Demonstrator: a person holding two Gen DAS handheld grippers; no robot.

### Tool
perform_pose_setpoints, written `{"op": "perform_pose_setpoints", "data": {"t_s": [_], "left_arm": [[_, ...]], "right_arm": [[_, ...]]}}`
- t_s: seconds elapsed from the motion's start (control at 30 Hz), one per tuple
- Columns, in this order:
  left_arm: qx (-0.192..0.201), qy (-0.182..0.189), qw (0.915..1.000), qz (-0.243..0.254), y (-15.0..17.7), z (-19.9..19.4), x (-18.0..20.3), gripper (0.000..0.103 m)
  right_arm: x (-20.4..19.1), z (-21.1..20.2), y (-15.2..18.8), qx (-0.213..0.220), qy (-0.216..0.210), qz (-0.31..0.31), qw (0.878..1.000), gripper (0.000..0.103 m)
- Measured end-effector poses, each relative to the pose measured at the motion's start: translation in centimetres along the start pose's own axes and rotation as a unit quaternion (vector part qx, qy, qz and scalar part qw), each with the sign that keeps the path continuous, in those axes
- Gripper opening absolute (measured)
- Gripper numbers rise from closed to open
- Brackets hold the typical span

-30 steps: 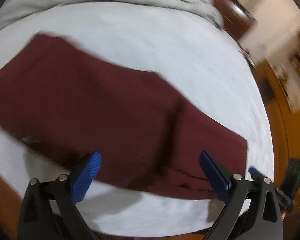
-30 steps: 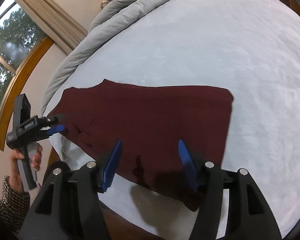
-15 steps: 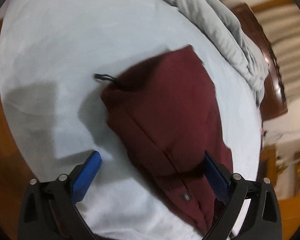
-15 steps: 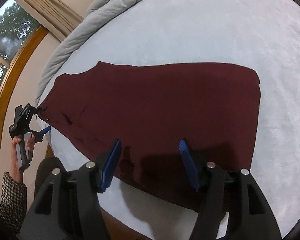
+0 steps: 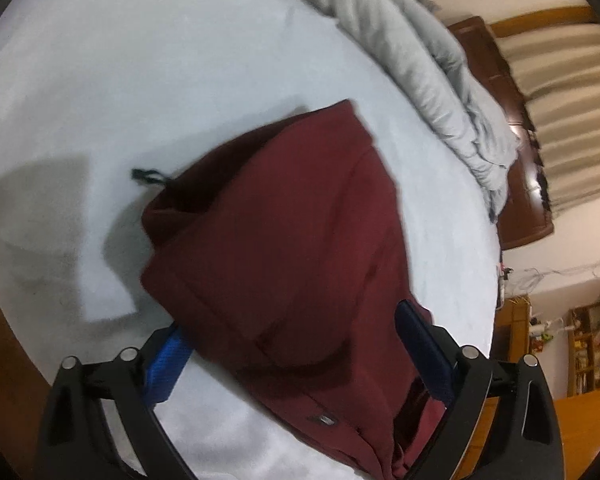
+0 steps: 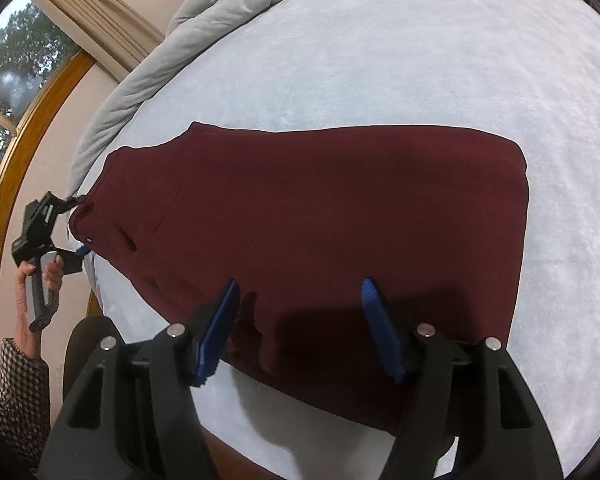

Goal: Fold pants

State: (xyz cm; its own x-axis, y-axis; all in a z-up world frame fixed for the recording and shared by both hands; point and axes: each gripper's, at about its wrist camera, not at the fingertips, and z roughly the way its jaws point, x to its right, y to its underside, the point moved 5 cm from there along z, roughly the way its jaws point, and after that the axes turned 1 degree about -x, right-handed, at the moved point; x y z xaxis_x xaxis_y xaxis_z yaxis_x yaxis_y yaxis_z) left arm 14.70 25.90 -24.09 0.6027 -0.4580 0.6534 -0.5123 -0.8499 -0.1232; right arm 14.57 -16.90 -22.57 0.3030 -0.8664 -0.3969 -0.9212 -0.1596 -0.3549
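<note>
my left gripper [image 5: 300, 356] is at the left end of the pants [image 6: 320, 232], the end with the waist. its two blue fingers [image 5: 166, 370] stand wide apart, one on each side of the waist corner. the cloth lies between them, but i see no squeeze on it, so i think this tool holds nothing. a dark string [image 5: 148, 176] pokes out from the waist just past it, on the left. in the other view my left hand [image 6: 38, 276] holds this tool right at the edge of the pants.

the pants are dark red and lie flat on the pale bed sheet [image 6: 420, 60]. their long way runs left to right, from my left tool across to my right tool. a grey blanket [image 6: 148, 76] is bunched up at the far side of the bed.

my right gripper [image 6: 298, 320] is over the near long edge, more toward the leg end. its jaws have just been opening a bit and now stand partly open. the cloth is under the gap and the pads do not press on it, so it holds nothing too.

each tool is near its own end. i think the next move is to pinch the near edge with both and bring it away from me, over to the far edge.
</note>
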Motion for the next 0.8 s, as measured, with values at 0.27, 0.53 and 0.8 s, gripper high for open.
{"op": "perform_pose_setpoints", "data": {"t_s": [0.27, 0.53, 0.8], "left_arm": [[0.025, 0.055, 0.9981, 0.010, -0.2, -1.1, 2.0, 0.095], [0.021, 0.030, 0.9989, -0.028, -2.5, 2.5, 1.5, 0.095], [0.037, 0.007, 0.9992, -0.015, -2.4, 1.8, 0.9, 0.059]], "right_arm": [[0.4, 0.0, -0.1, 0.000, -0.006, -0.005, 1.000, 0.064], [0.3, -0.1, -0.1, 0.001, -0.007, -0.010, 1.000, 0.064], [0.4, 0.0, -0.3, 0.001, -0.010, -0.009, 1.000, 0.064]]}}
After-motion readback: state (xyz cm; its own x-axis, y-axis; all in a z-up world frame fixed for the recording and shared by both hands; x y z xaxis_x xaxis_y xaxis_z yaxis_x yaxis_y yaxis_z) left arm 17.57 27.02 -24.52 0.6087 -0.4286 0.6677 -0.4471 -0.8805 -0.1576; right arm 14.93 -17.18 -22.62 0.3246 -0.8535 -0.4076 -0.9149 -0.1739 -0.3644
